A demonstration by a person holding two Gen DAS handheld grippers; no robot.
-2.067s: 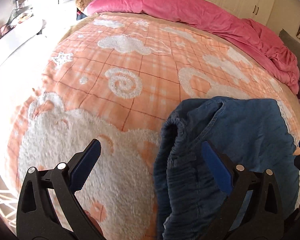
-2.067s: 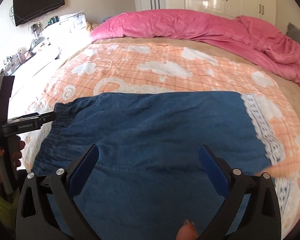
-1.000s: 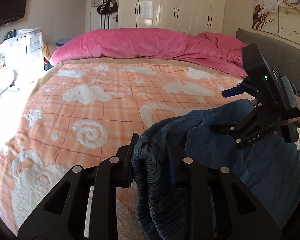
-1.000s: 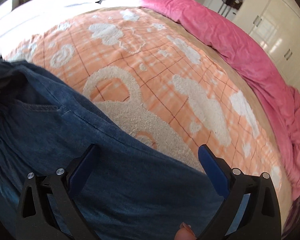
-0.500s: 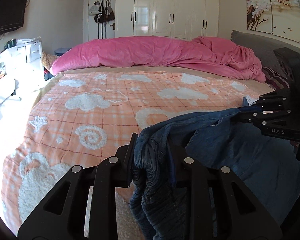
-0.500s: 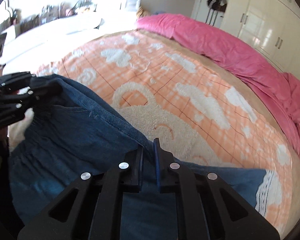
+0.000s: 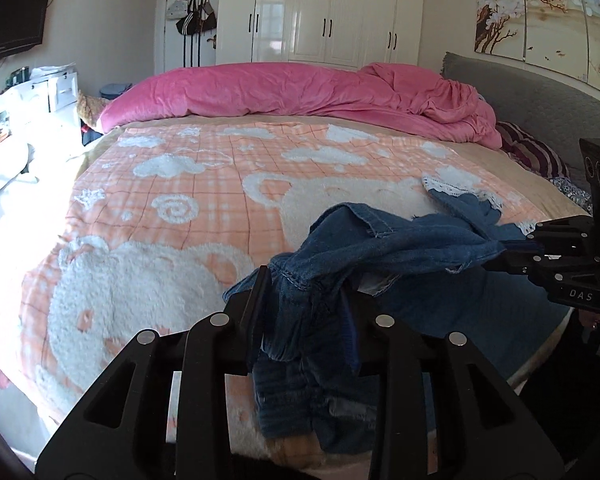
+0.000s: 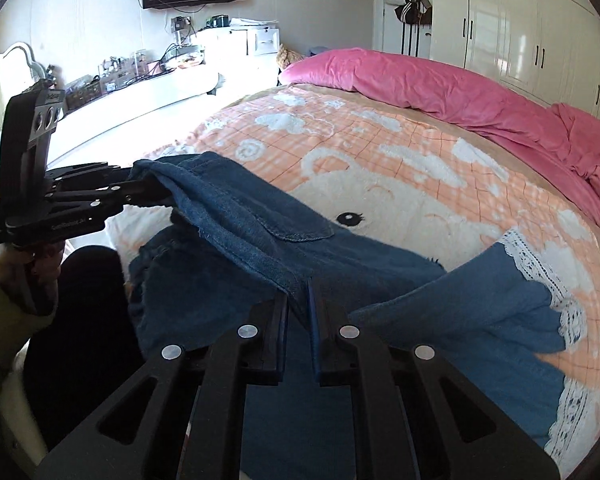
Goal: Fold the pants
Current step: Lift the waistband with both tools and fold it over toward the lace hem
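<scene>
The denim pants (image 8: 260, 240) hang stretched between 2 grippers over the near edge of the bed (image 7: 180, 184). The left gripper (image 7: 308, 300) grips the bunched waistband, jaws opening slightly; the right gripper (image 8: 298, 312) is clamped tight on the fabric edge. Lace hems trail far-right.

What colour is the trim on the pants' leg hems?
White lace trim on blue denim pants; clearest in the right wrist view.

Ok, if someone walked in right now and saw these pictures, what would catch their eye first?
Probably the blue pants, lifted off the near edge of the bed and stretched between the two tongs: the left tongs have bunched denim between them and are opening, the right tongs are shut on a fold. Under them lies the orange blanket with white clouds, and a pink duvet is heaped along the far side.
</scene>
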